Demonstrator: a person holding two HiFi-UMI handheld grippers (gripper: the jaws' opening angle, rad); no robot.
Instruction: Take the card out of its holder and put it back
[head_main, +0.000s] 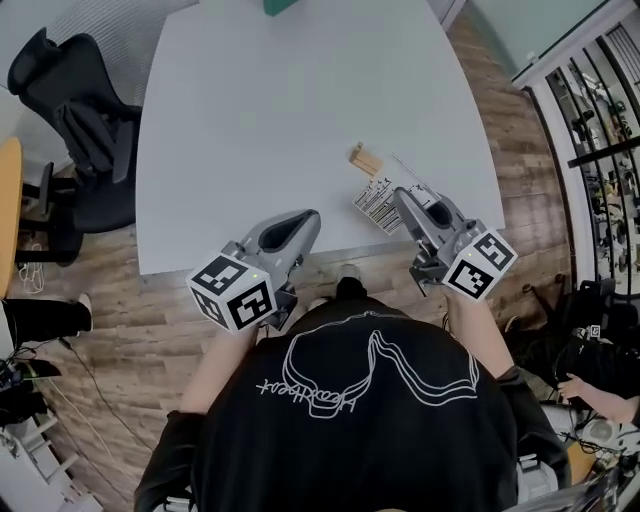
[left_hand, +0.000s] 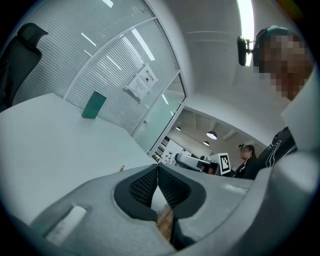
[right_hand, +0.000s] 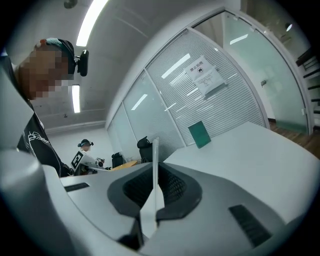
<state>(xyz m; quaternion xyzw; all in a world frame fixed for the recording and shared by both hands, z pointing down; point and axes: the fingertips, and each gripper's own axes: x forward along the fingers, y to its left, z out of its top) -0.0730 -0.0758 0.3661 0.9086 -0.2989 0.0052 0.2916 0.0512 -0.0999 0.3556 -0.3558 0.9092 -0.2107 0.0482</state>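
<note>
White card (head_main: 378, 205) sits clamped edge-on in my right claw (head_main: 403, 195); my left claw (head_main: 305, 218) is clenched, on nothing as far as I can tell. Just beyond the card's tip, the small wooden holder (head_main: 365, 158) lies slantwise on the table (head_main: 250, 120), nearer my right hand.

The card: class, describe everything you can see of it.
The card is a thin, flat white rectangle printed with black barcode-like lines. The right claw is shut on one edge, holding it over the near part of the table, apart from the small wooden holder. In the right gripper view it shows edge-on.
</note>
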